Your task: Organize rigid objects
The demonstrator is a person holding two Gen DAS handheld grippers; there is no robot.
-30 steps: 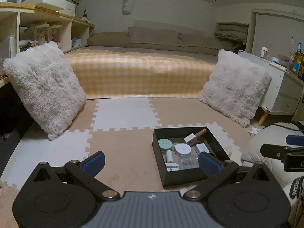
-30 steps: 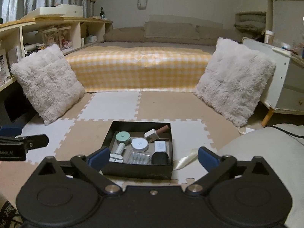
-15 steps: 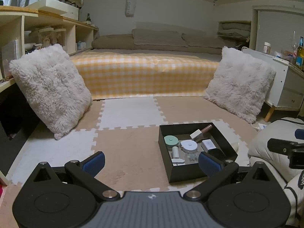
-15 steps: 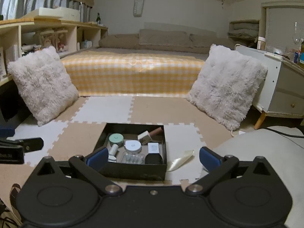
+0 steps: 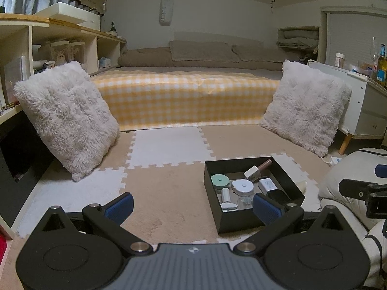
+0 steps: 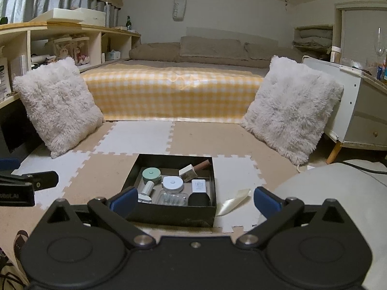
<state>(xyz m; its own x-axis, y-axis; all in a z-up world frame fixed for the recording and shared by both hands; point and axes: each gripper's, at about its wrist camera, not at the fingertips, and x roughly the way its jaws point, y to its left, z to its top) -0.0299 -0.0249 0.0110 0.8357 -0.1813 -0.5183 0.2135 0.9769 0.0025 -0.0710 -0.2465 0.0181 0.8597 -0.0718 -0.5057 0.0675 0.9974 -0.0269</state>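
Note:
A black open box [image 5: 238,222] [image 6: 170,215] sits on the foam floor mat. It holds several small items: a green round tin [image 5: 219,180] [image 6: 151,174], a white round case [image 5: 242,186] [image 6: 172,183], a white charger [image 5: 267,184] [image 6: 198,185], a white-capped brown tube [image 5: 257,169] [image 6: 193,169] and a black block [image 6: 198,199]. My left gripper [image 5: 192,207] is open and empty, held above the mat left of the box. My right gripper [image 6: 193,199] is open and empty, held just in front of the box.
Two fluffy white pillows [image 5: 66,118] [image 5: 306,106] lean at either side of a low bed with a yellow checked cover [image 5: 183,96]. Shelves [image 5: 36,55] stand left, a white cabinet [image 5: 362,106] right. A cream ribbon [image 6: 233,201] lies right of the box.
Both grippers have pulled back and risen a little, so the box sits lower and farther in both views. Both stay open and empty.

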